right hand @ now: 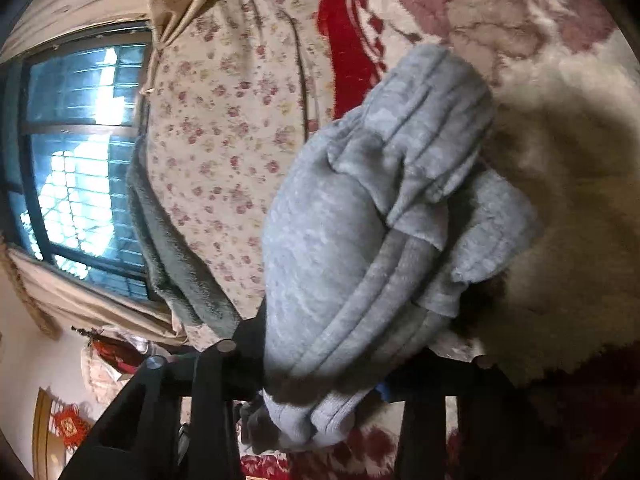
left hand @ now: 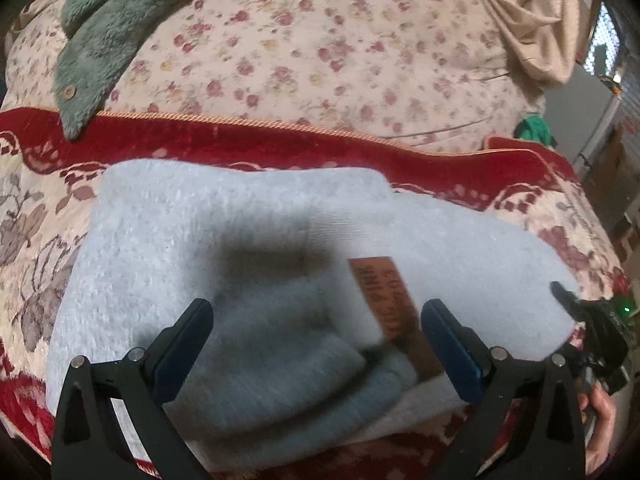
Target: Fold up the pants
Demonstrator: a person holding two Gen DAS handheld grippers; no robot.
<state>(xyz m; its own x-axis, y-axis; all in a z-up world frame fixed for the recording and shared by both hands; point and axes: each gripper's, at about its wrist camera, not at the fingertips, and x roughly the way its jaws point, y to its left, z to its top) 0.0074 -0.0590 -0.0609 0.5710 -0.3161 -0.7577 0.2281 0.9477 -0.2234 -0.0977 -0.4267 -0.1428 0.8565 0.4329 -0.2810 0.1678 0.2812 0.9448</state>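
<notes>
Light grey fleece pants [left hand: 256,240] lie folded in a thick bundle on a red and cream floral blanket [left hand: 36,208], an orange label [left hand: 380,296] showing on top. My left gripper [left hand: 316,312] hovers just above the bundle's near side, wide open, its pads not pressing the cloth. In the left wrist view my right gripper [left hand: 576,308] reaches the pants' right end, a hand [left hand: 600,420] behind it. In the right wrist view the stacked layers of the pants [right hand: 360,220] fill the gap of the right gripper [right hand: 328,360]; the cloth hides its fingertips, which appear clamped on the end.
A quilt [left hand: 320,60] with small pink flowers lies beyond the blanket, a green fleece garment [left hand: 100,32] draped on it. Beige curtains [left hand: 540,20] hang at the right beside a barred window [right hand: 80,160]. The blanket's bare part [right hand: 560,160] lies right of the pants.
</notes>
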